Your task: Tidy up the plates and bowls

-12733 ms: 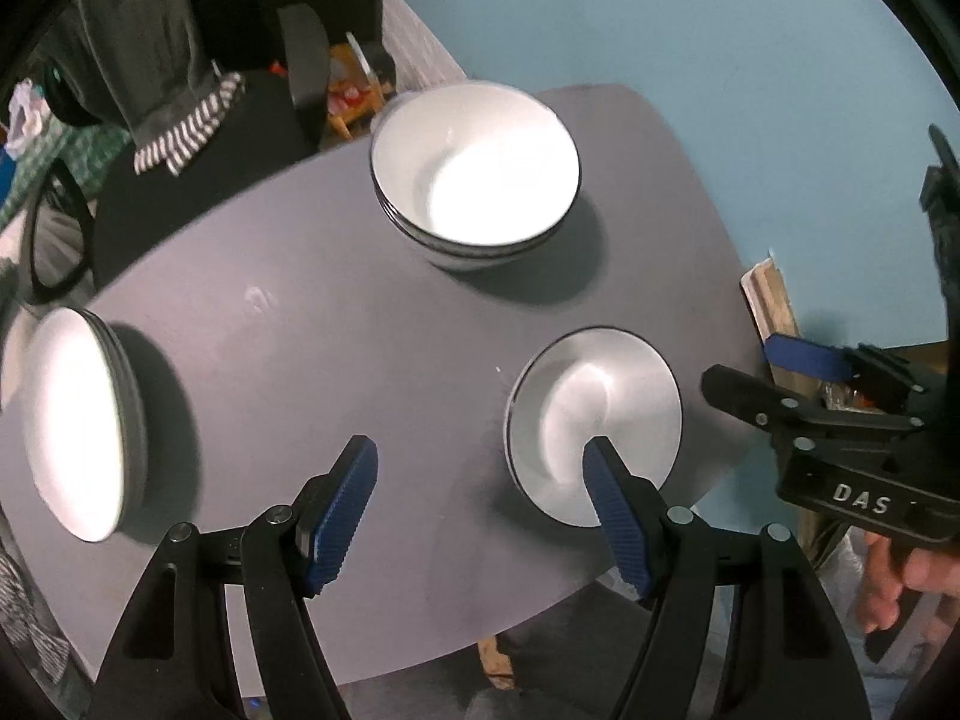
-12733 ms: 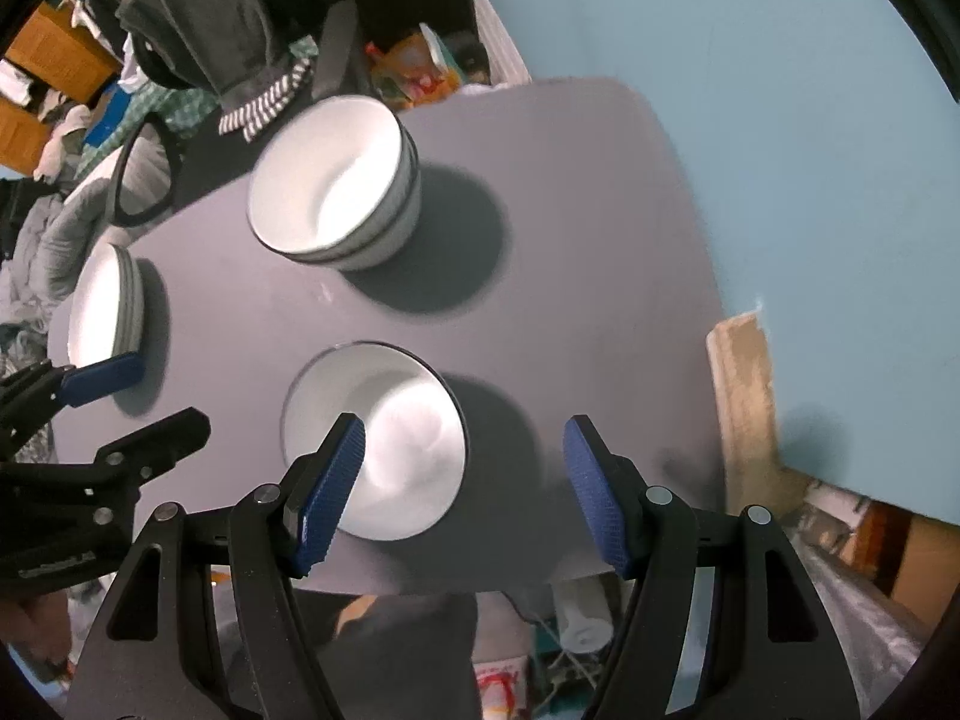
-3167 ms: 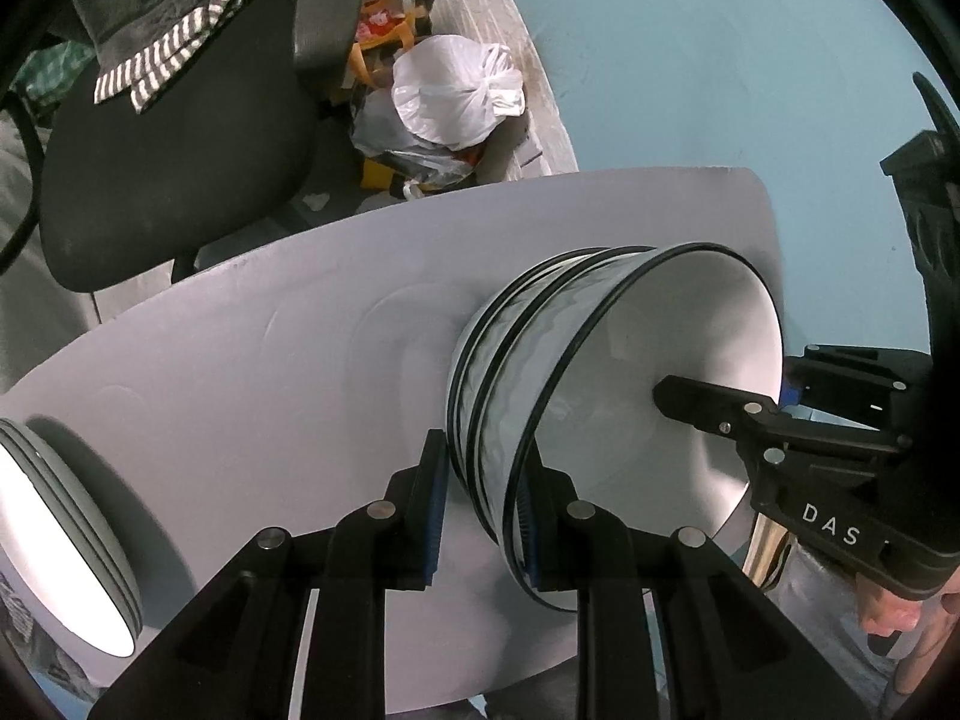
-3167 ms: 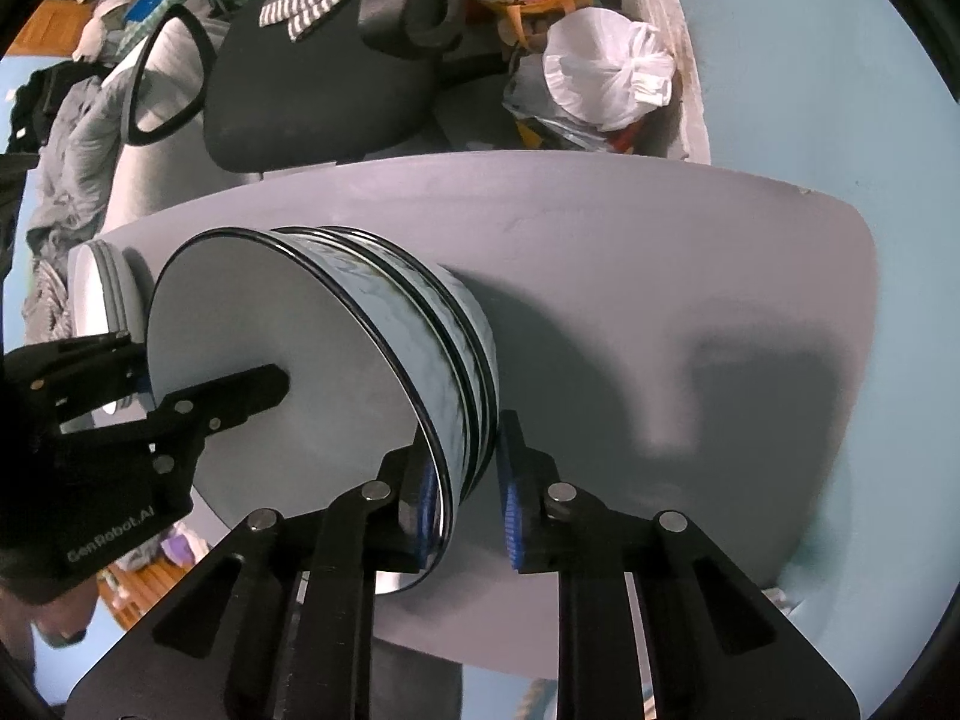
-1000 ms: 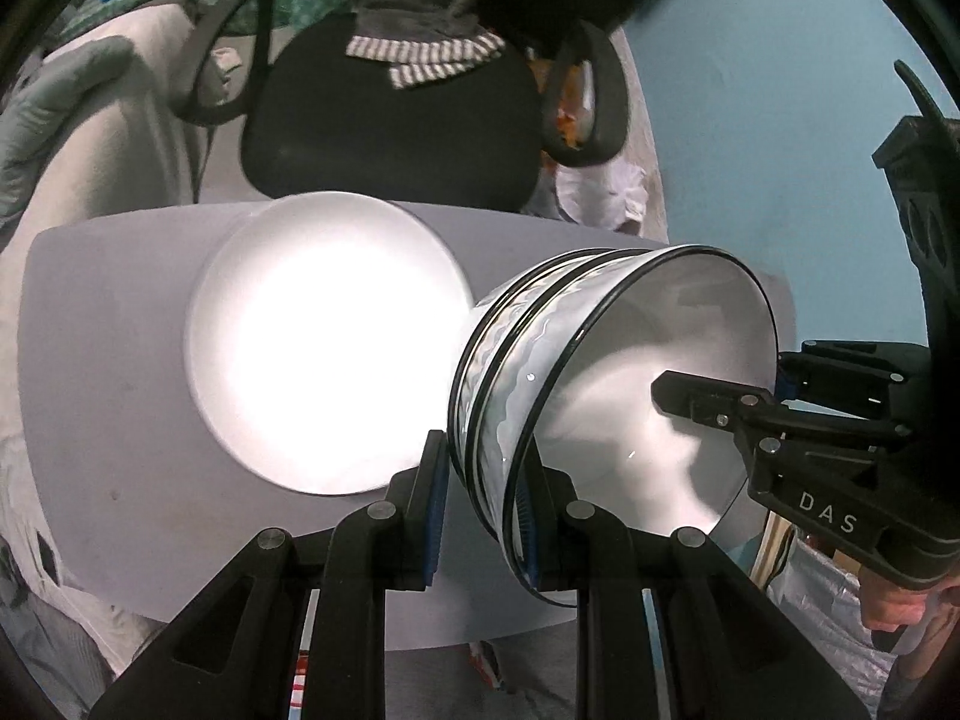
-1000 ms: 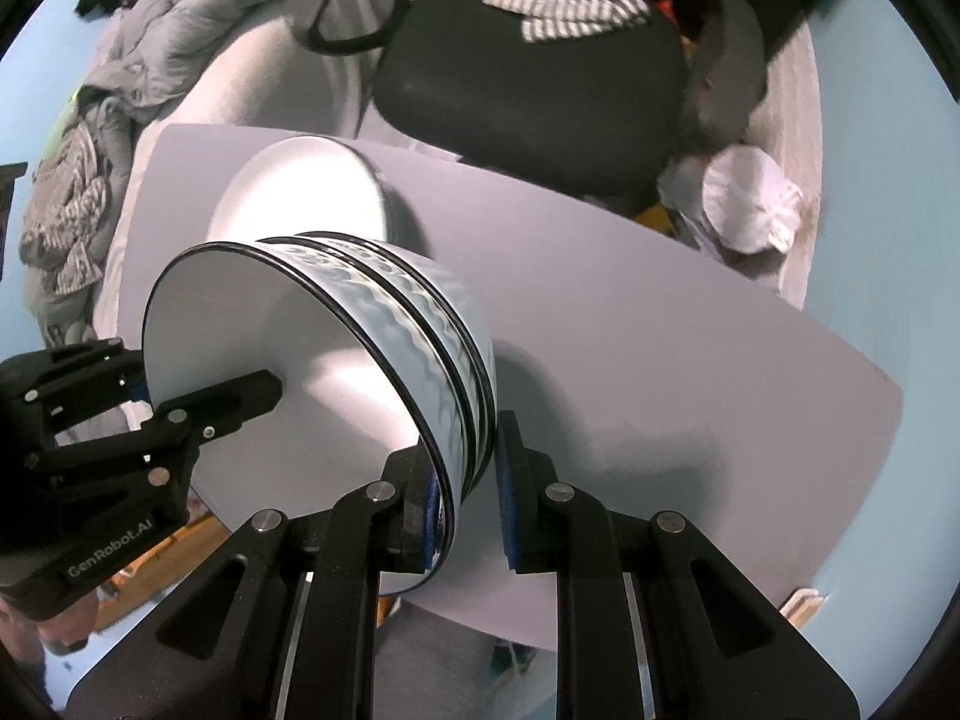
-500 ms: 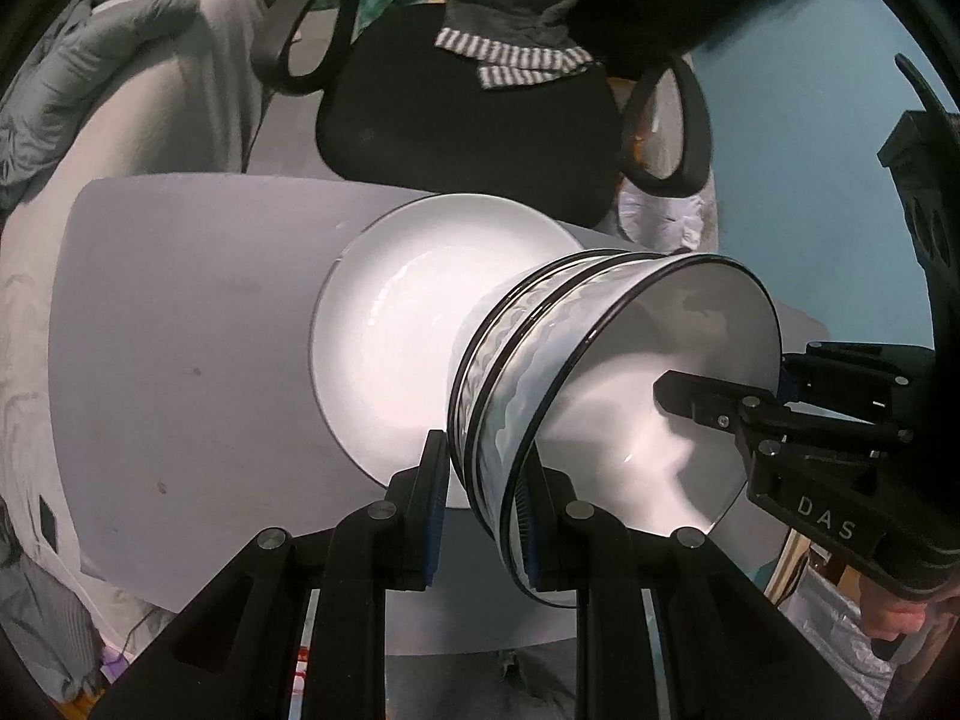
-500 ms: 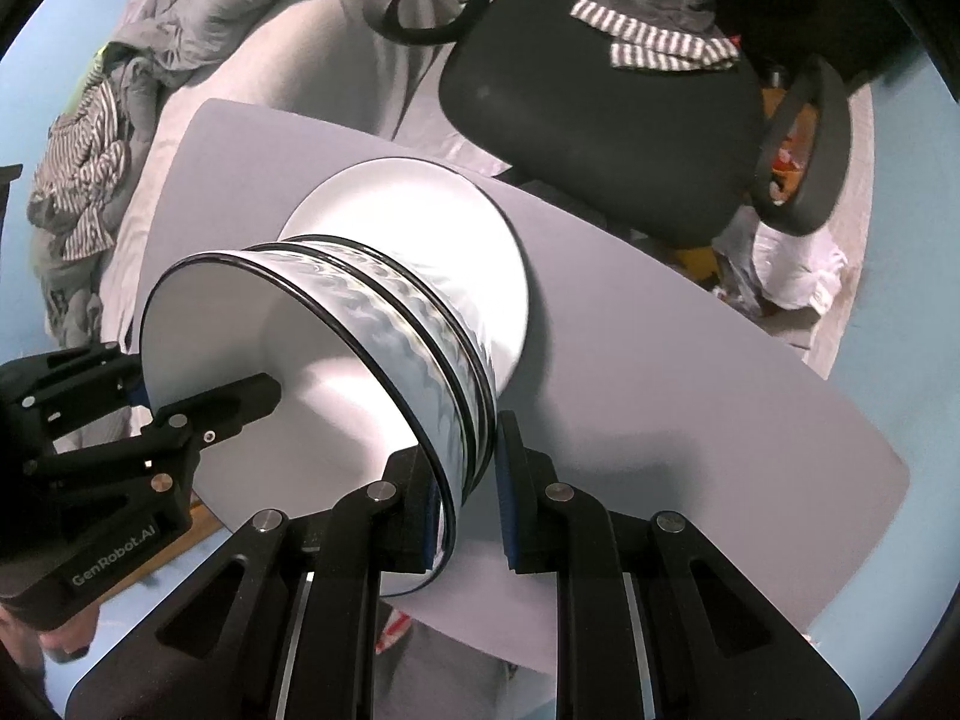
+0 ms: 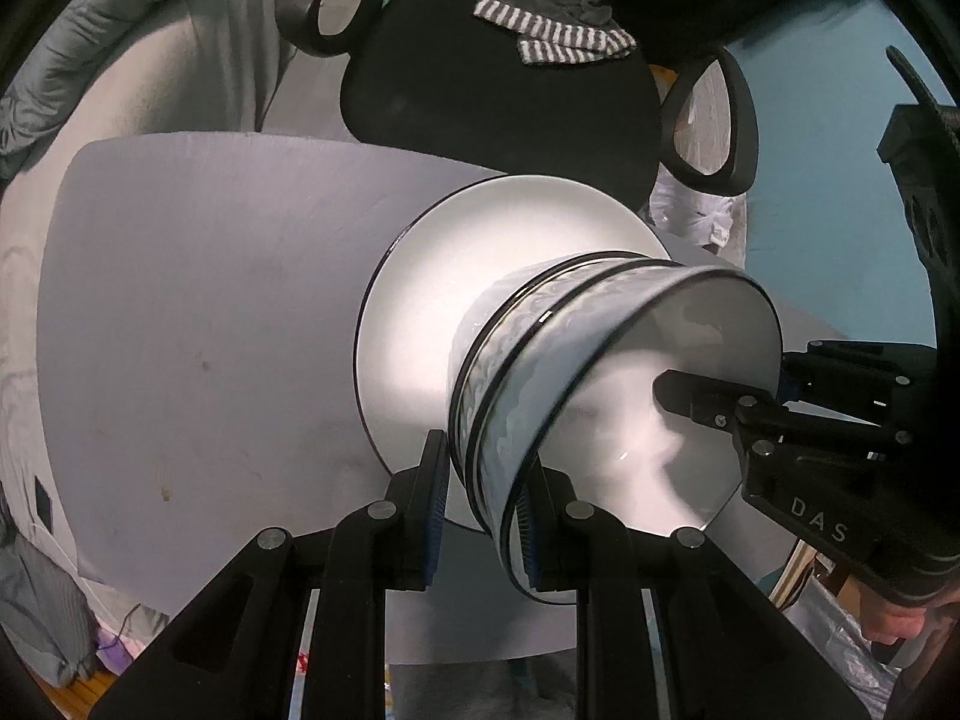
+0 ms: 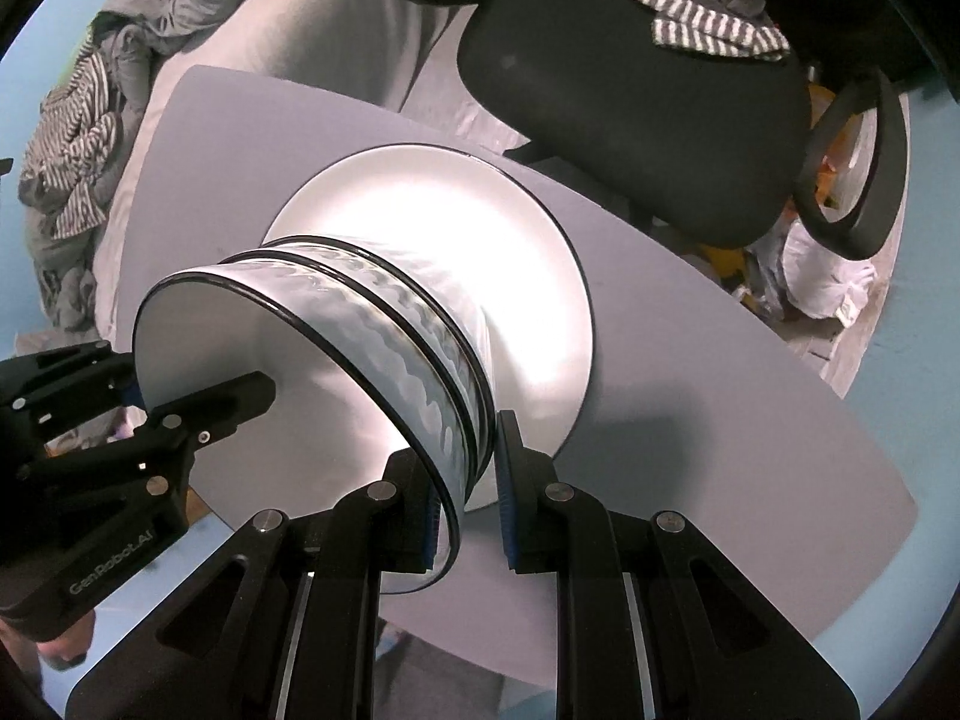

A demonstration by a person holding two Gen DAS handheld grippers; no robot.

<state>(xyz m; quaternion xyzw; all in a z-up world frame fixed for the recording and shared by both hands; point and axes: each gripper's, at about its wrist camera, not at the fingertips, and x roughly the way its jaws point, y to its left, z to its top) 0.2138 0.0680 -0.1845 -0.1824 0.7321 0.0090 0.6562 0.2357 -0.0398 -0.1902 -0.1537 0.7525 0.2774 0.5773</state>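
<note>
The left claw [image 9: 480, 504] is clenched on the near rim of the stack of bowls [image 9: 540, 360], one finger inside and one outside. The stack sits over the white plates [image 9: 480, 252] on the grey desk [image 9: 198, 312]. The right claw [image 10: 465, 495] grips the stack's opposite rim. A black chair [image 10: 630, 120] stands behind.

We see bare grey table [image 9: 198, 324] left of the white plate [image 9: 432, 300]; beyond the plate, a black office chair [image 9: 498, 96] crowds the table edge.
</note>
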